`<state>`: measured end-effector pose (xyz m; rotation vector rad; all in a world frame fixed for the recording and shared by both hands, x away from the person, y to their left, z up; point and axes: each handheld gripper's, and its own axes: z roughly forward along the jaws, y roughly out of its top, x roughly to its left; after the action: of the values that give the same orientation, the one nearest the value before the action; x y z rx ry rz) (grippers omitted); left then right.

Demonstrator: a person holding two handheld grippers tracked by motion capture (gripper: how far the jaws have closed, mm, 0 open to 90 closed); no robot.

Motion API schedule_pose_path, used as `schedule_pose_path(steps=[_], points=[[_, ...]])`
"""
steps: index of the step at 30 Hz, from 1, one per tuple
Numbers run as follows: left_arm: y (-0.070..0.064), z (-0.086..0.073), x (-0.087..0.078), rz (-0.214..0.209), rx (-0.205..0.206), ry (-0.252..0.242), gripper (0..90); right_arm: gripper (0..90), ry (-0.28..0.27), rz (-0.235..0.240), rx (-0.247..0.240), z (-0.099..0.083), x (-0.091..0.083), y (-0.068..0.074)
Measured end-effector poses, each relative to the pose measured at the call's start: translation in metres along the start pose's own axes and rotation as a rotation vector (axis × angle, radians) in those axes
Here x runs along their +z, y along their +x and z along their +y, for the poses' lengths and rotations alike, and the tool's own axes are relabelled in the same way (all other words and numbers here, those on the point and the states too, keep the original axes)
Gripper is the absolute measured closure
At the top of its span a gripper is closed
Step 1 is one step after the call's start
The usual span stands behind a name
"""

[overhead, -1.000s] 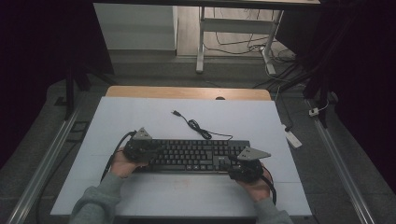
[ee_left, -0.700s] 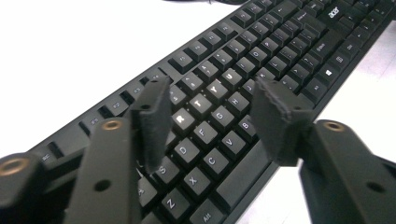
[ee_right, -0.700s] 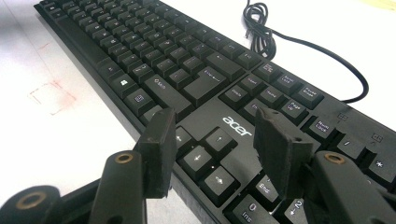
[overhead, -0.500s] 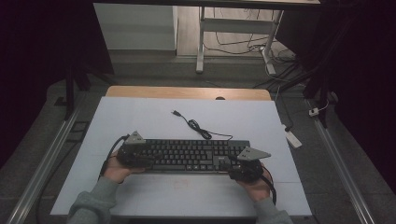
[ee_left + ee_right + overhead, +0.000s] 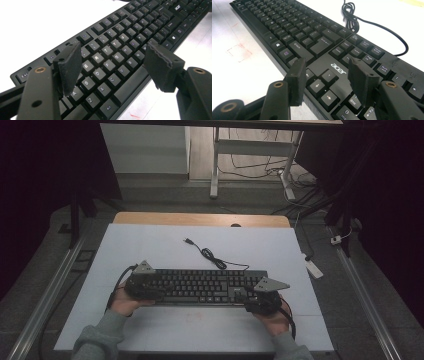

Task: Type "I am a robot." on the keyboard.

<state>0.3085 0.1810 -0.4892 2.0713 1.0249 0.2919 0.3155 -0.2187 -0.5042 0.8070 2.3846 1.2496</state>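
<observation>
Keyboard (image 5: pixel 205 286) long axis left-right, cable (image 5: pixel 212 256) twd far edge.

In the high view, the left gripper (image 5: pixel 141 285) covers the left end of the keyboard (image 5: pixel 205 286), and the right gripper (image 5: pixel 262 299) covers its near right corner; key legends are too small to read. In the left gripper view, the keyboard (image 5: pixel 120 47) is cut off at the near and far edges. In the right gripper view, the cable (image 5: pixel 372 23) leaves the far edge, and the number pad is cropped at right.
</observation>
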Motion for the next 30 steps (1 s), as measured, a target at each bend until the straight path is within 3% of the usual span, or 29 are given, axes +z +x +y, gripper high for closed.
schedule_pose_path(steps=[14, 23, 30], points=[[0.000, 0.000, 0.001, -0.006, 0.007, 0.005, 30.0, 50.3, -0.040, 0.011, 0.003, 0.016, 0.007, 0.006], [-0.001, 0.000, 0.003, -0.011, 0.011, 0.012, 29.6, 62.8, -0.046, 0.043, -0.016, 0.030, 0.018, 0.012], [-0.002, 0.000, 0.003, -0.014, 0.017, 0.015, 29.5, 82.0, -0.024, 0.093, -0.021, 0.041, 0.030, 0.015]])
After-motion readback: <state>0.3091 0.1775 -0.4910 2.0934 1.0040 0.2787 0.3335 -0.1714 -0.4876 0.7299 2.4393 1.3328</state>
